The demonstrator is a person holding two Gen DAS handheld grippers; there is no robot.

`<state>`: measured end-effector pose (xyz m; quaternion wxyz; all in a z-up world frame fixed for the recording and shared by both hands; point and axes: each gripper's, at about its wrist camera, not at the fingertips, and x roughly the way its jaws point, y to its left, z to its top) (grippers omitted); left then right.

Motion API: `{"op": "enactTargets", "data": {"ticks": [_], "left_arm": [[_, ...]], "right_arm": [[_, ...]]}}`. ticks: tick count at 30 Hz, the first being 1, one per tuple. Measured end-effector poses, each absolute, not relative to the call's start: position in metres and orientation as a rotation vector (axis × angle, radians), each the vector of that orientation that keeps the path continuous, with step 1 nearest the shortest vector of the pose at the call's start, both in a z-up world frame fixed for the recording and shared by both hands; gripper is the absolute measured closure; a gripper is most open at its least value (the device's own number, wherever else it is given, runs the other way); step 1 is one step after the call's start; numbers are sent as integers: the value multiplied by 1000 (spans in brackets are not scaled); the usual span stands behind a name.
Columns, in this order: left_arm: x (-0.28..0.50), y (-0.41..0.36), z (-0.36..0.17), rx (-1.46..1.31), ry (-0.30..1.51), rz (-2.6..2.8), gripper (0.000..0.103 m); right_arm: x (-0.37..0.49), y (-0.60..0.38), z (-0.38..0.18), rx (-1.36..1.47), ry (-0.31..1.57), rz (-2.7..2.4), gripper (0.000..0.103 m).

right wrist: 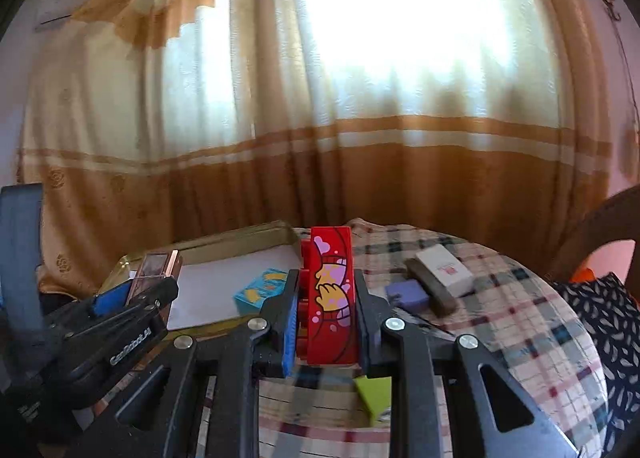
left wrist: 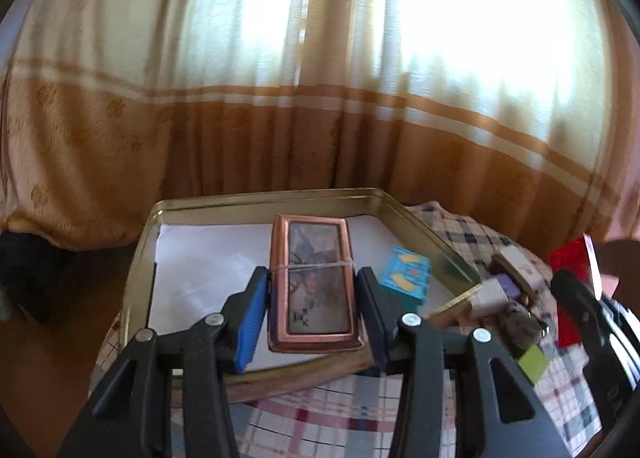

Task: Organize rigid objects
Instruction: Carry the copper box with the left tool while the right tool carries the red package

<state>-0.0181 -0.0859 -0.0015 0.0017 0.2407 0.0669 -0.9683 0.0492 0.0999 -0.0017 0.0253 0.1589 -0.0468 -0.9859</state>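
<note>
Left tool (left wrist: pixel 314 308) spread a little around the copper-framed case (left wrist: pixel 314 286), blue pads beside its long sides with a thin gap showing on each, so touching or just apart cannot be told; long axis of the case running straight away from the tool, case sitting low over the white lining of the gold tin tray (left wrist: pixel 140 258), near the tray's front edge. Right tool (right wrist: pixel 327 314) pinching the red picture block (right wrist: pixel 330 298) upright by its flat faces, held above the checked table (right wrist: pixel 520 318), just right of the tray's right wall, so nearer to the loose pieces than to the tray's middle. Judged next: carrying the red block leftward over that wall into open lining. Standing in the way inside the tray: the turquoise box (right wrist: pixel 260 292) by the right wall, and the left tool itself. Farther out on the table: purple block (right wrist: pixel 406 294), dark brown bar (right wrist: pixel 430 288), white box (right wrist: pixel 444 268), and lime block (right wrist: pixel 374 398) under the right tool. Beyond the far edge, curtain (right wrist: pixel 280 177).
</note>
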Motion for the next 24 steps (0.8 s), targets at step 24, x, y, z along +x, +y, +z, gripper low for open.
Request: {"op": "enactTargets", "data": {"ticks": [24], "left_arm": [[-52,-147,-11,747,317,-2826,59]], "right_arm": [[-27,24,-12,550,67,-3003,78]]}}
